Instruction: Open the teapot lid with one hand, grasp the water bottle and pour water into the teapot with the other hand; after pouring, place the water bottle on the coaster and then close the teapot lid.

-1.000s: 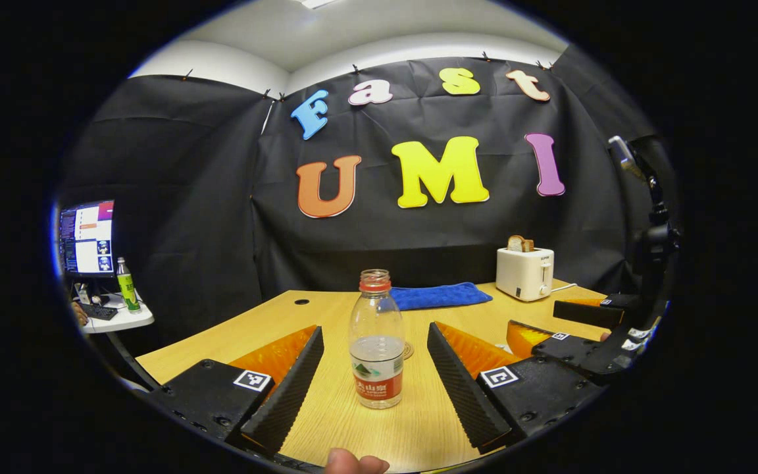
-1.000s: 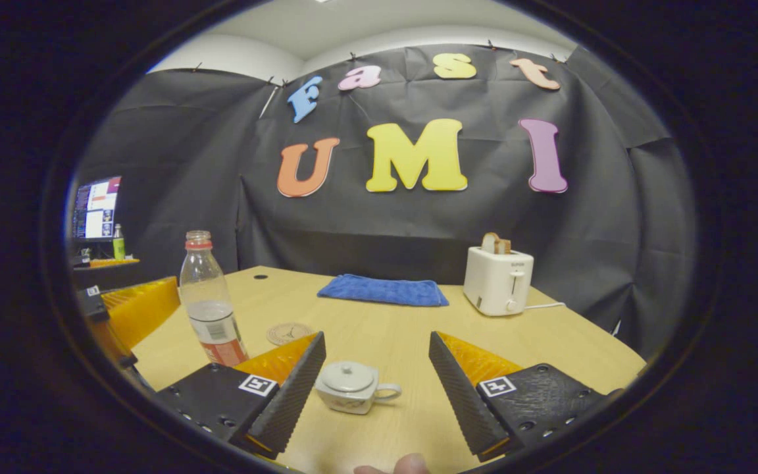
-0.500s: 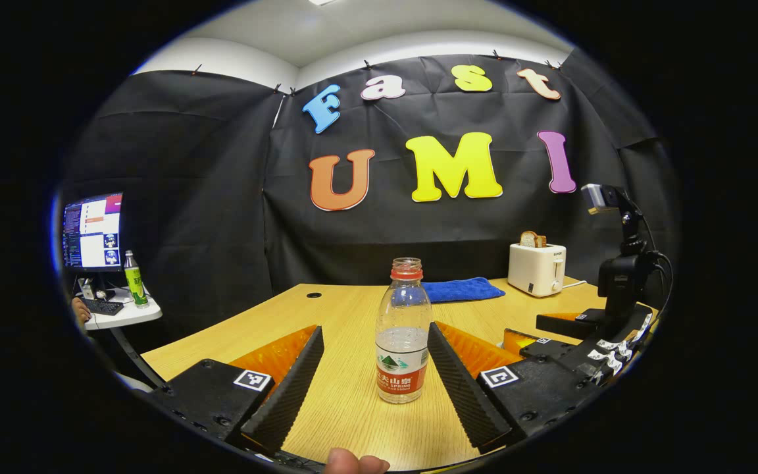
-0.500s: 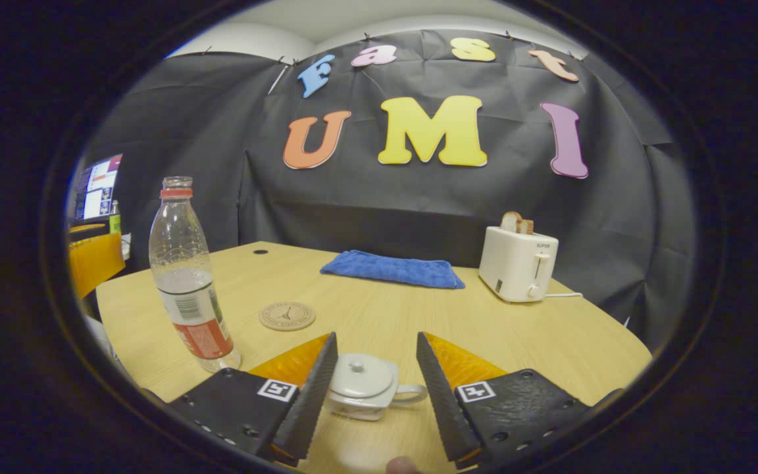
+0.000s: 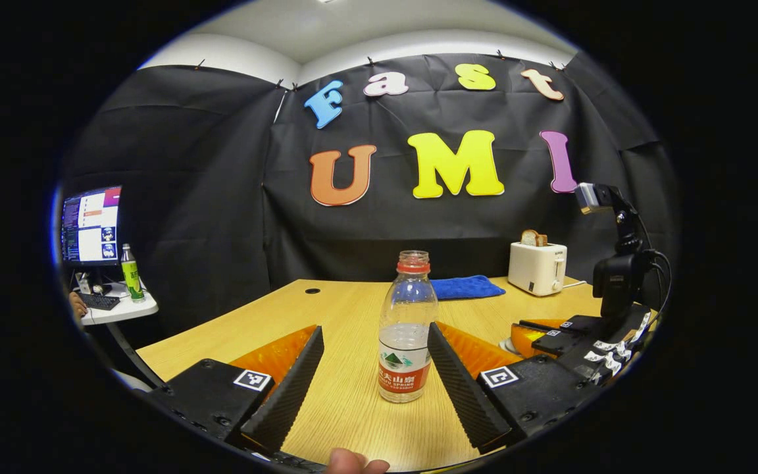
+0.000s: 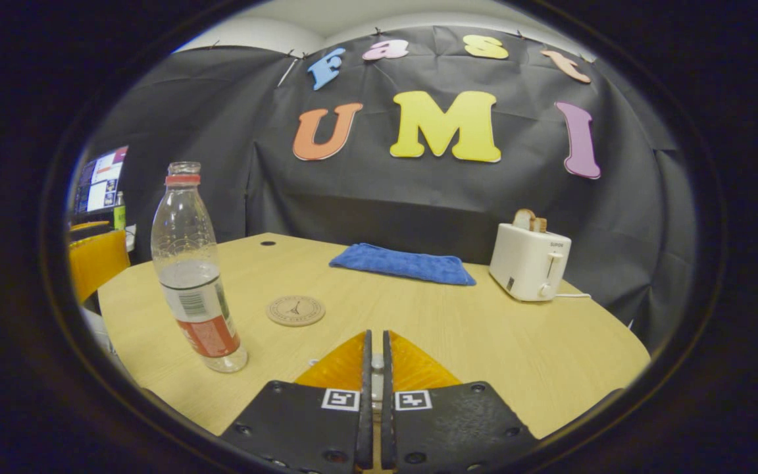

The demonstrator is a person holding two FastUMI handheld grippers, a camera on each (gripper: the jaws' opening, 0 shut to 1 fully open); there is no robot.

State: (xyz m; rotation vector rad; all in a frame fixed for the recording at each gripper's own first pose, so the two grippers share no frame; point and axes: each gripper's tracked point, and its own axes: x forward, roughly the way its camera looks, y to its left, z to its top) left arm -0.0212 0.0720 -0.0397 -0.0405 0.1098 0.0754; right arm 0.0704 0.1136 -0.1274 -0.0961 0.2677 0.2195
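Observation:
A clear water bottle point(image 5: 407, 332) with a red label and no cap stands on the wooden table point(image 5: 353, 421), part full. My left gripper point(image 5: 374, 331) is open around it, and the bottle stands close to the finger on the right side. In the right gripper view the same bottle point(image 6: 193, 276) stands at the left, with a round coaster point(image 6: 295, 310) just beyond it. My right gripper point(image 6: 376, 337) is shut on the teapot lid's knob point(image 6: 376, 363), a white sliver between the fingers. The fingers hide the rest of the teapot. The right gripper point(image 5: 525, 333) also shows low over the table in the left gripper view.
A blue towel point(image 6: 403, 264) and a white toaster point(image 6: 529, 263) holding bread stand at the table's far side. Off the table to the left, a monitor point(image 5: 91, 227) and a green bottle point(image 5: 131, 280) are on a small side desk.
My right gripper moved down over the teapot and its fingers shut on the lid's knob. The left gripper shifted, so the bottle now stands between its fingers, nearer the right one.

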